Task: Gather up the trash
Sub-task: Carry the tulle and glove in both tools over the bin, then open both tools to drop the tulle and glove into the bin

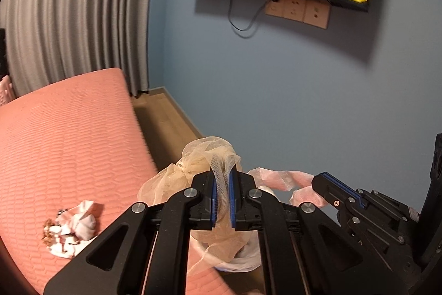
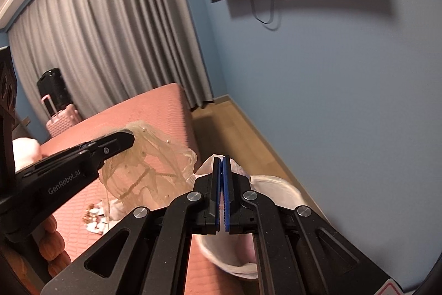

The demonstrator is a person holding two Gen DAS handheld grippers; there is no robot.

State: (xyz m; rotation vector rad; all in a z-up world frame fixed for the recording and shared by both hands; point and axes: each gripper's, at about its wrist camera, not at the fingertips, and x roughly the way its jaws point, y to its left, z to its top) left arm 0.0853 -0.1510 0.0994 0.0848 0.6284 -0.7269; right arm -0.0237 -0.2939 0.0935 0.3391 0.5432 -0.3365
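Cream mesh fabric [image 1: 204, 156] is pinched in L gripper [image 1: 222, 198], jaws narrow, above bag. White trash bag [image 2: 276, 184] rim is clamped by R gripper [image 2: 222, 192]. Soiled tissue [image 1: 71, 228] is seen on pink mattress [image 1: 69, 129] at 8 o'clock

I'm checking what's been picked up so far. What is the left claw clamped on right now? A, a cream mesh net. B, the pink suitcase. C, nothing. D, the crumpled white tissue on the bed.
A: in the left wrist view the left claw is shut on the cream mesh net, while the crumpled tissue lies loose on the bed.
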